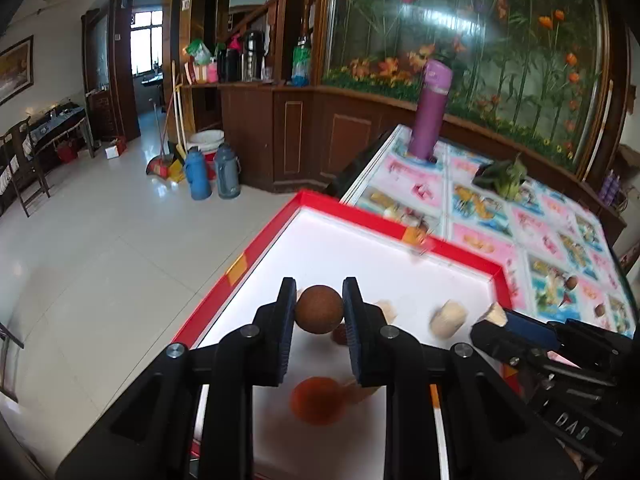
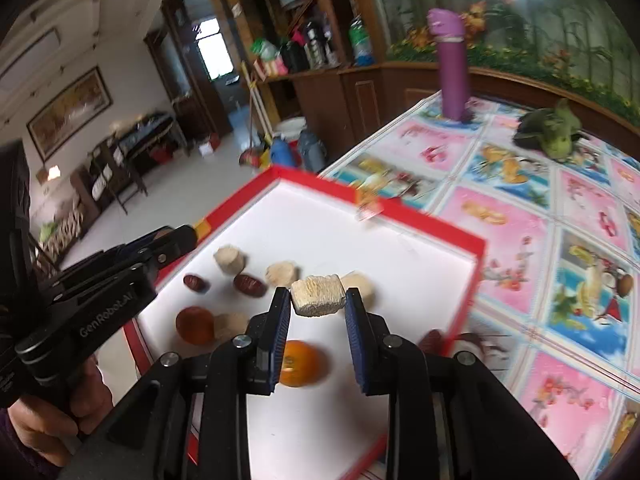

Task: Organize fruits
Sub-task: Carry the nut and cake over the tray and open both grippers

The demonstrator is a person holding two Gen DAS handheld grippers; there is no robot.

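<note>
A red-rimmed white tray [image 1: 240,268] [image 2: 440,228] lies at the table's left corner. My left gripper [image 1: 319,300] is shut on a round brown fruit [image 1: 319,312], held above the tray. Below it blur an orange fruit [image 1: 318,400] and a dark red date [image 1: 340,334]. My right gripper [image 2: 317,296] is shut on a pale rough chunk [image 2: 318,298] over the tray's middle. On the tray floor lie an orange [image 2: 298,364], an orange-brown fruit [image 2: 195,325], two dates [image 2: 249,284] and several pale chunks [image 2: 229,259]. Each gripper shows in the other's view: the right gripper [image 1: 494,316], the left gripper [image 2: 186,236].
A purple bottle [image 1: 430,112] [image 2: 452,68] stands at the far edge of the fruit-patterned tablecloth [image 2: 520,220]. A leafy green vegetable [image 2: 554,132] lies to its right. A dark date [image 2: 432,340] sits just outside the tray's right rim. A hand [image 2: 52,420] holds the left gripper. Tiled floor drops off left.
</note>
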